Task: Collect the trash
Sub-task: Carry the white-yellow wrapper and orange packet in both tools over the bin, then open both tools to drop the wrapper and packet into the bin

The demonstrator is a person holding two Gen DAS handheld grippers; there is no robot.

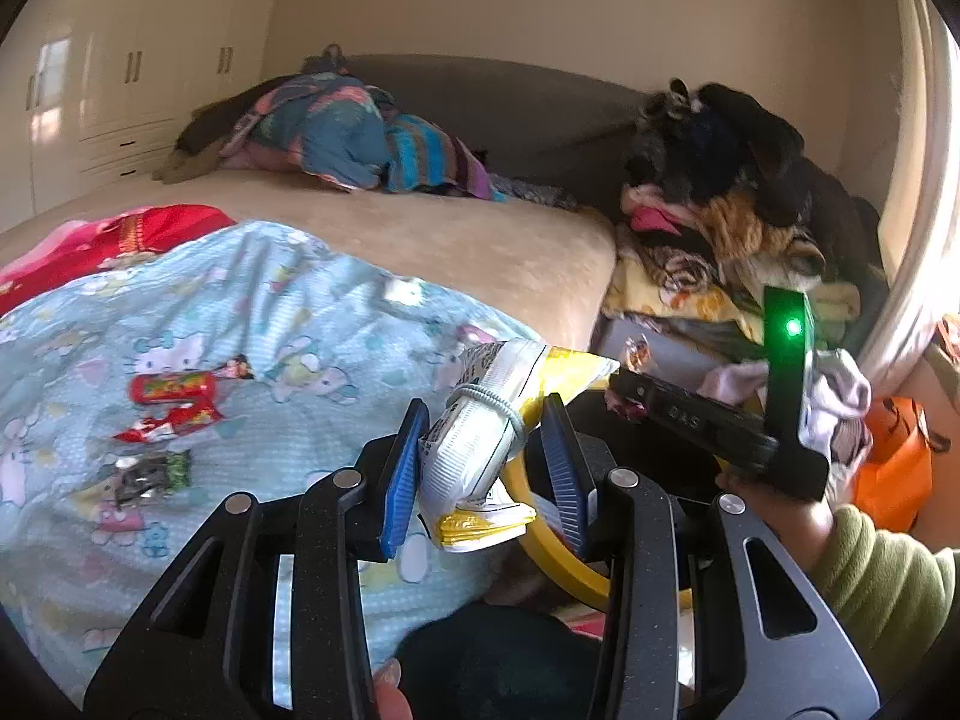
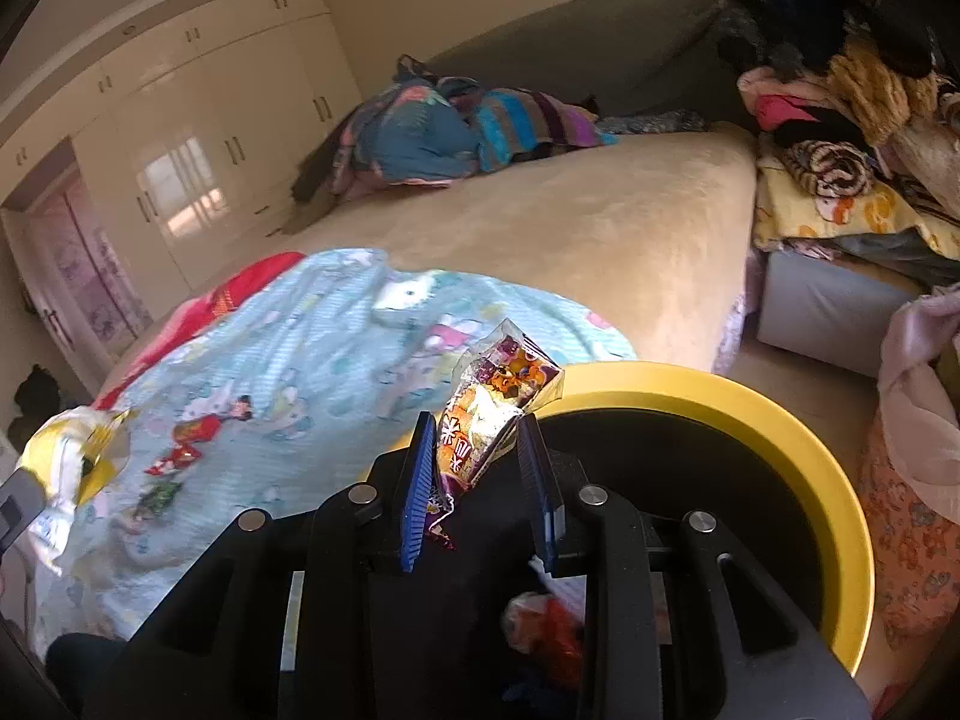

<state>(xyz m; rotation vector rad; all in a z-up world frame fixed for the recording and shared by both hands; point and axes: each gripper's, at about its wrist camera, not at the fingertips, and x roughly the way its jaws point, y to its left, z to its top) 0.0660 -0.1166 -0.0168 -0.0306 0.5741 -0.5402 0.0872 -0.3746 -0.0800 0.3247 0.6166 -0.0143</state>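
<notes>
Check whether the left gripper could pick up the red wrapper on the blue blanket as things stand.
Probably not yet. The left gripper already has a white and yellow packet between its fingers. The red wrapper lies uncovered on the blanket, so the way looks free once the packet is dropped.

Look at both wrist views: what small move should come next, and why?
Probably open the right gripper to let go of the purple snack wrapper. It already hangs over the yellow-rimmed bin, where other trash lies. The left gripper, shut on the white-and-yellow bag, looks less clearly over the opening.
</notes>
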